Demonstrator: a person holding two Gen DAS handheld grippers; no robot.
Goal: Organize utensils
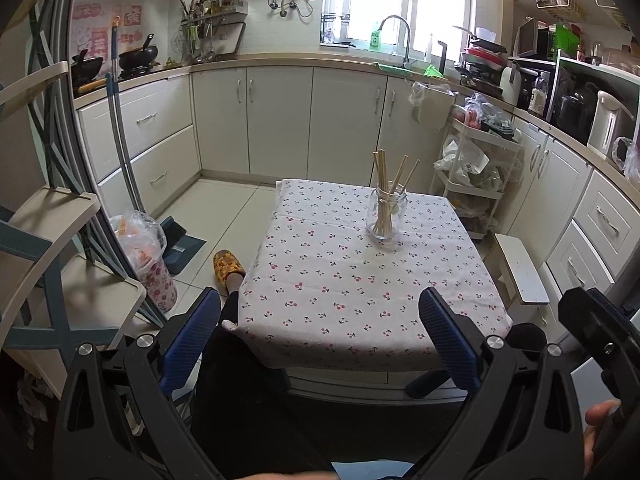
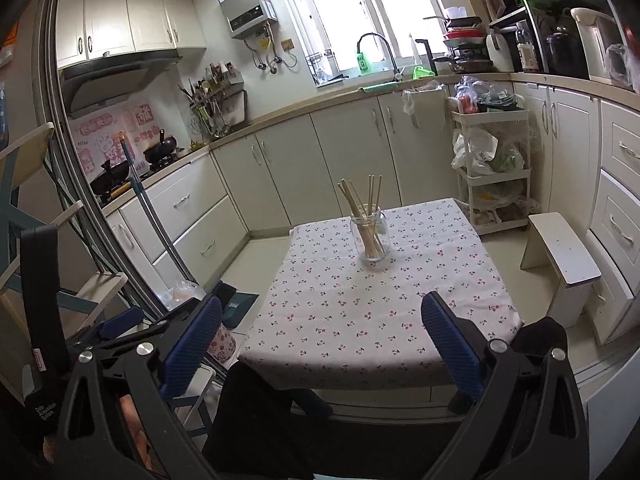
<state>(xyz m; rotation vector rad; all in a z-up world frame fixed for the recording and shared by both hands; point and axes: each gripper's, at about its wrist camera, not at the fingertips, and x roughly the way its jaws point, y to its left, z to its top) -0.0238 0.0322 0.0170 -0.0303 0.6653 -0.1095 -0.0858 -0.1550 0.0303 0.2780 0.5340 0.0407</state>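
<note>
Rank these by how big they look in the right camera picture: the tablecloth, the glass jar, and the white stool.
1. tablecloth, by far the largest.
2. white stool.
3. glass jar, the smallest; it sits farther away, which shrinks it a bit.

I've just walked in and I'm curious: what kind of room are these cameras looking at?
A home kitchen, most likely. A sink tap stands under the window, woks sit on the stove, and a jar of chopsticks stands on a small table with a cherry-print cloth.
</note>
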